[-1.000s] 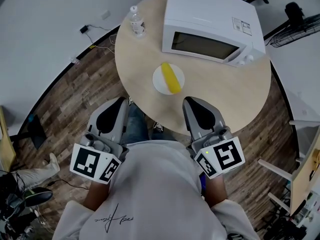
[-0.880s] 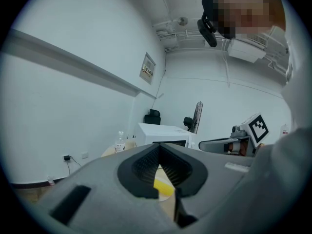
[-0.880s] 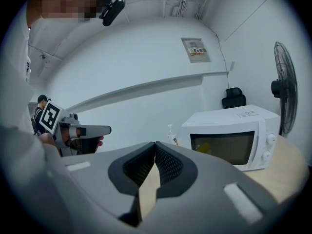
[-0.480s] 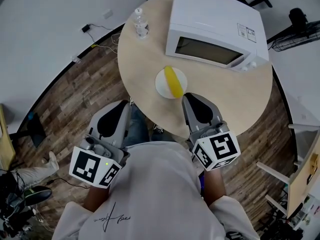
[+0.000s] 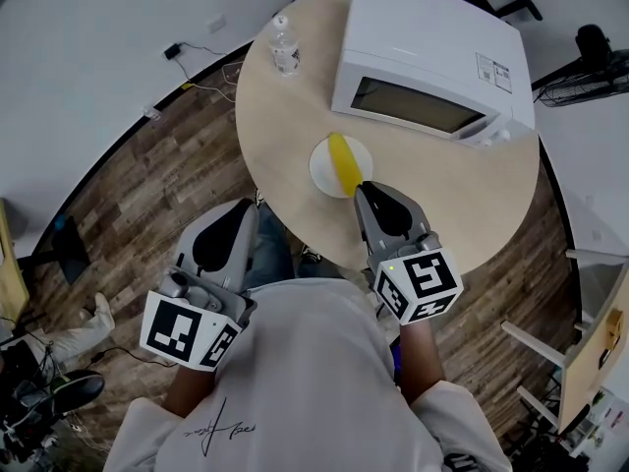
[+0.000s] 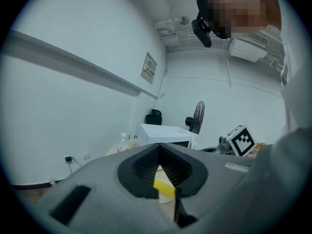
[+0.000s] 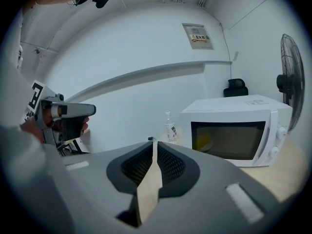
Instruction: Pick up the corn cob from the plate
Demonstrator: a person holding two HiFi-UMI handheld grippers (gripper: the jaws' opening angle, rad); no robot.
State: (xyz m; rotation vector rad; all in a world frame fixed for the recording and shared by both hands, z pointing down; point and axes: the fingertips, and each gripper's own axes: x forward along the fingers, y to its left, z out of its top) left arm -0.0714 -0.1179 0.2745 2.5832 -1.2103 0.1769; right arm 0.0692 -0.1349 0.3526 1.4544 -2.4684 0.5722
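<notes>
From the head view I see the corn cob (image 5: 343, 163) lying on the white plate (image 5: 321, 170) on the round table (image 5: 285, 136), just in front of the microwave (image 5: 432, 47). A water bottle (image 5: 285, 53) stands near the table's far edge. My right gripper (image 5: 362, 187) has its tips at the plate's near rim, close to the cob's near end. My left gripper (image 5: 240, 207) hangs off the table over the wood floor.

In the left gripper view, the fingertips meet with nothing between them; the cob and plate show beyond, lower down.

In the right gripper view, the fingers have just been opening to a narrow slit, with only bare tabletop showing through.
</notes>
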